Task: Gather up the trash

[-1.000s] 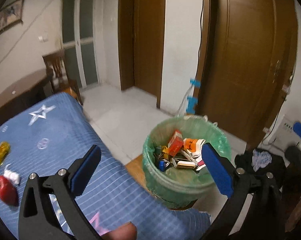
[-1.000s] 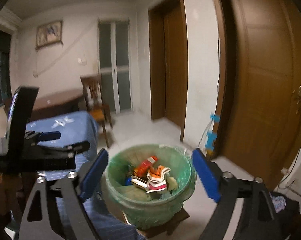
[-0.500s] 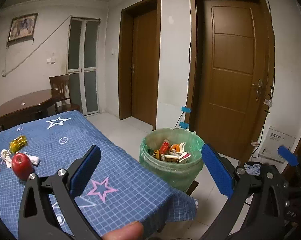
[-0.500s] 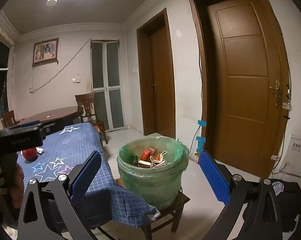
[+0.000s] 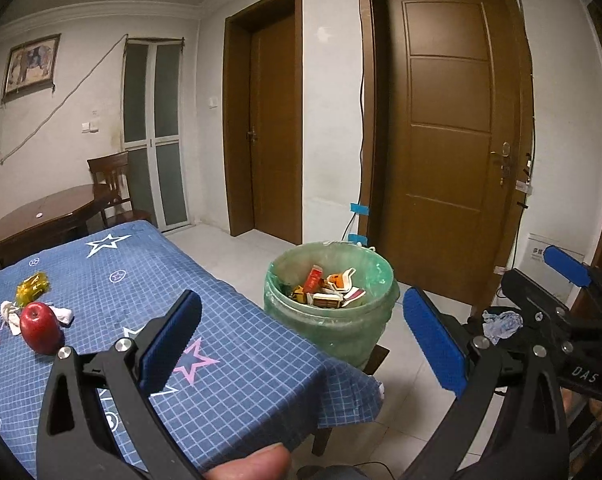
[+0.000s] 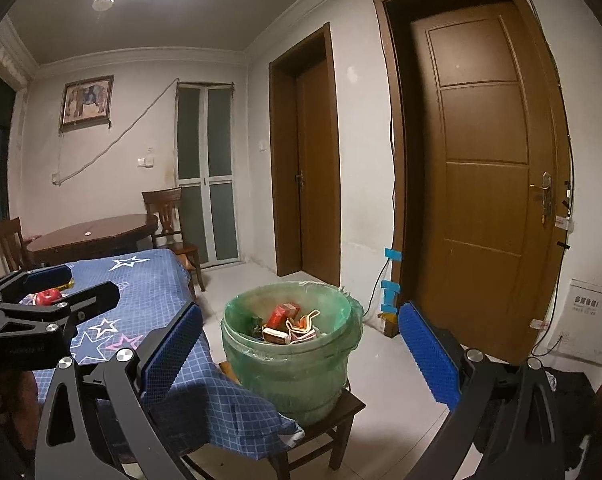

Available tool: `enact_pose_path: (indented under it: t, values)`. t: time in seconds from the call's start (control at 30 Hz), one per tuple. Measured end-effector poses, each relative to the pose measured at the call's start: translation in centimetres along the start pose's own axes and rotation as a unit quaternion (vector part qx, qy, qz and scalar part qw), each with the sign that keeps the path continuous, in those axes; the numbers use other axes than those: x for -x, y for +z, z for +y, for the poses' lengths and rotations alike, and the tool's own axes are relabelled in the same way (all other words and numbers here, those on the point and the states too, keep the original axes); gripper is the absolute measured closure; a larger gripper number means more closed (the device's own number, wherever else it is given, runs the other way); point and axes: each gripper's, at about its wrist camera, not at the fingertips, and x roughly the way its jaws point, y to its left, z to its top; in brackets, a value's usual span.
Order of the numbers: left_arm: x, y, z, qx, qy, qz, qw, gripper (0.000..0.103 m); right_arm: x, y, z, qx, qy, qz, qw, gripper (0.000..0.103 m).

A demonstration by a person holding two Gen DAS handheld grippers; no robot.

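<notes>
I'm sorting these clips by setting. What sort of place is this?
Most likely a room in a home, probably a dining area. A wooden dining table with chairs stands by the far wall, a framed picture hangs above, and two wooden interior doors lead off it.

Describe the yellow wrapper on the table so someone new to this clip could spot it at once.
Start at the blue star-print tablecloth in the left wrist view. Near its left edge sits a red apple; just behind it lies the crinkled yellow wrapper. It is the only shiny, see-through yellow item, unlike the white crumpled tissue beside the apple.
</notes>
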Motion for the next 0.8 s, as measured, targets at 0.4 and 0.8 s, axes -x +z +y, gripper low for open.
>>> enact_pose_path:
  t: [0.4,0.8]
  values:
    - [-0.4,-0.59,0.51,0.013,-0.006,0.011,0.9998,0.006,-0.33,0.3,-0.36,-0.003,0.002,0.002,1.0,0.005]
    - [-0.7,-0.64,0.39,0.008,0.002,0.01,0.9999,0.006,-0.81,-0.04,-0.47,-0.006,0.011,0.012,1.0,0.005]
